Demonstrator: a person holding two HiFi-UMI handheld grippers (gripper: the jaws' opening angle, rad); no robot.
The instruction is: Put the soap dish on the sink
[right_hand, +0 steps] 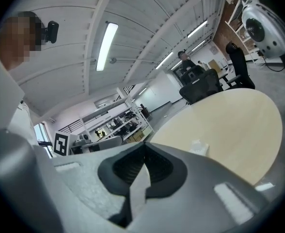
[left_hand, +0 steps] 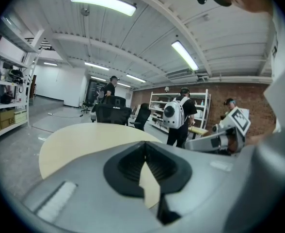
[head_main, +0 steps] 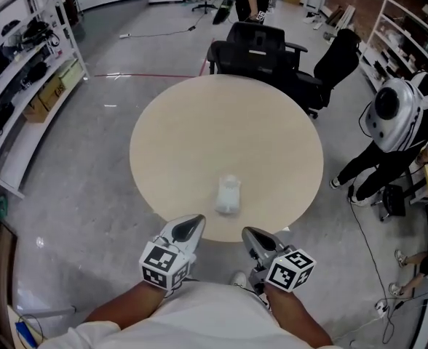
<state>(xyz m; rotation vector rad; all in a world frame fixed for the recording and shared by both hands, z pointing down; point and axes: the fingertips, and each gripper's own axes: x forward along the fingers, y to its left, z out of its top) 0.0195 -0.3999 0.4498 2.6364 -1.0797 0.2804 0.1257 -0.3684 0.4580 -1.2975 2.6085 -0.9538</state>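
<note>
The soap dish (head_main: 228, 195) is a small, pale, translucent thing lying on the round beige table (head_main: 199, 137), close to the table's near edge. In the right gripper view the soap dish (right_hand: 199, 147) shows just beyond the jaws, a little to the right. My left gripper (head_main: 196, 222) hovers at the table's near edge, left of the dish, shut with nothing in it. My right gripper (head_main: 247, 233) is level with it on the right, also shut and empty, apart from the dish. No sink is in view.
Black office chairs (head_main: 256, 49) stand at the table's far side. Shelving (head_main: 17, 71) lines the left wall. A person with a white backpack (head_main: 394, 111) bends at the right, with cables on the floor (head_main: 370, 246) nearby.
</note>
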